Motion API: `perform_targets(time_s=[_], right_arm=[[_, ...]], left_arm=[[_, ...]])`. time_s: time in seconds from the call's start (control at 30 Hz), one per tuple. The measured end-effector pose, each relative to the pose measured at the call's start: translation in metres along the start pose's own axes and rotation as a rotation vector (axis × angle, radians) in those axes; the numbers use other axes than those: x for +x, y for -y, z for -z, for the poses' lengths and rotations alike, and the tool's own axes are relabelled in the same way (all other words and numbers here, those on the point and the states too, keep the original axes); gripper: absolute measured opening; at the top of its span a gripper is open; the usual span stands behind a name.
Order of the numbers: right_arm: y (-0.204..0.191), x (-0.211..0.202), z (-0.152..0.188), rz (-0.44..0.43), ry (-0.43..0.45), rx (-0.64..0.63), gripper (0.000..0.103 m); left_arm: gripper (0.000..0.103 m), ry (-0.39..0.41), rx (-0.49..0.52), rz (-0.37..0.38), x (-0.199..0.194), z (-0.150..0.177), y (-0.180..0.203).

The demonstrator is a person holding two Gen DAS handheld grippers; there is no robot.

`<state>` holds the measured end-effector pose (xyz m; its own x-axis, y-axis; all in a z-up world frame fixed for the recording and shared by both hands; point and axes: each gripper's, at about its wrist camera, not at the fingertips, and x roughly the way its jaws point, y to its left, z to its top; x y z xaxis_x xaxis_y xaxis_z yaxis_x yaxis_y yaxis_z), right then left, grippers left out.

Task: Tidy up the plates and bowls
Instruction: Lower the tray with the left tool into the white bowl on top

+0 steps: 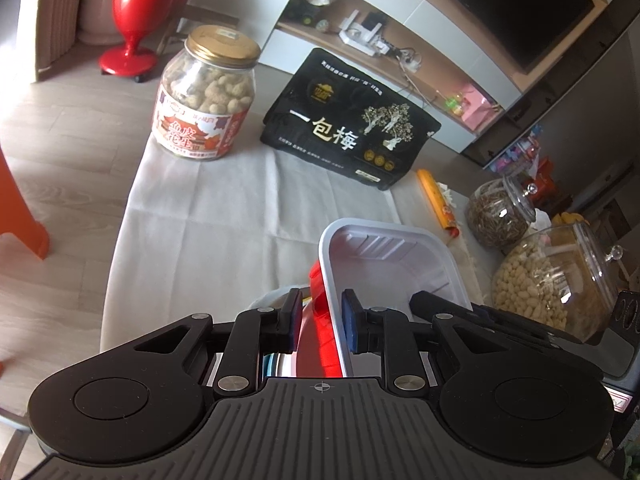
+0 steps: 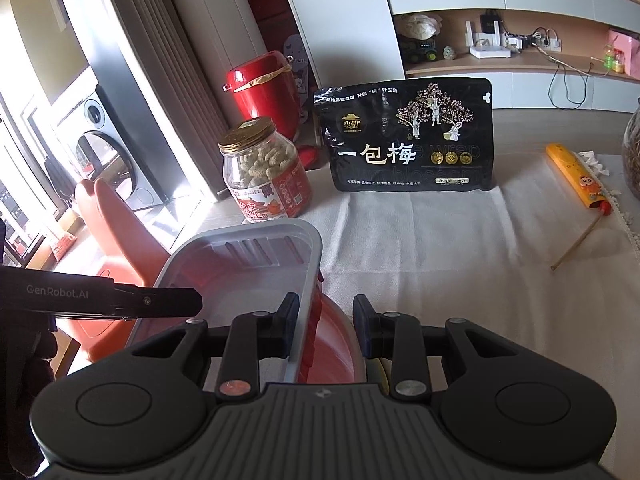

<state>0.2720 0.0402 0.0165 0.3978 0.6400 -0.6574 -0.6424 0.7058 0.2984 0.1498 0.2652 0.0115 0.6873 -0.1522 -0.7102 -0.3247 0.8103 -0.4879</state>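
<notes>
Nearest, both views are half filled by each tool's own black body, which hides the lower part of the stack it carries.

Left tool (image 1: 321, 322): jaws narrow, clamped across the near rim of a white rectangular tray (image 1: 394, 258) and the red bowl (image 1: 322, 300) under it. A strip of shiny metal shows below the red bowl; what it belongs to cannot be made out. A pale rounded rim at the left finger is cut off.

Right tool (image 2: 326, 328): jaws narrow, closed on the white rectangular tray (image 2: 244, 264) wall together with the red bowl (image 2: 332, 344) edge. The tray tilts, its far end raised above the table (image 2: 440, 248). The left tool's finger (image 2: 160, 302) enters from the left, gripping the tray's other side.

The stack hangs over the cloth-covered table, near its edge.

Farther on the cloth: a peanut jar (image 2: 264, 176), a black snack bag (image 2: 408, 136) standing upright, a yellow tube (image 2: 578, 178) lying flat. Two glass jars (image 1: 552, 280) at right in the left view, partly cut off.
</notes>
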Motion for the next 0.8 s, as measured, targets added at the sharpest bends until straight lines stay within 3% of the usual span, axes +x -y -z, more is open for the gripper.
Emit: perform_targets(time_s=[0.33, 0.5, 0.8], right_arm=[[0.004, -0.007, 0.002, -0.005, 0.022, 0.008, 0.03], [0.008, -0.031, 0.009, -0.023, 0.047, 0.028, 0.03], [-0.002, -0.039, 0.029, -0.079, -0.024, 0.027, 0.03]], left_arm=[[0.024, 0.003, -0.028, 0.058, -0.009, -0.002, -0.004], [0.024, 0.021, -0.019, 0.03, -0.032, 0.005, 0.002], [0.024, -0.068, 0.012, 0.046, -0.028, 0.032, 0.017]])
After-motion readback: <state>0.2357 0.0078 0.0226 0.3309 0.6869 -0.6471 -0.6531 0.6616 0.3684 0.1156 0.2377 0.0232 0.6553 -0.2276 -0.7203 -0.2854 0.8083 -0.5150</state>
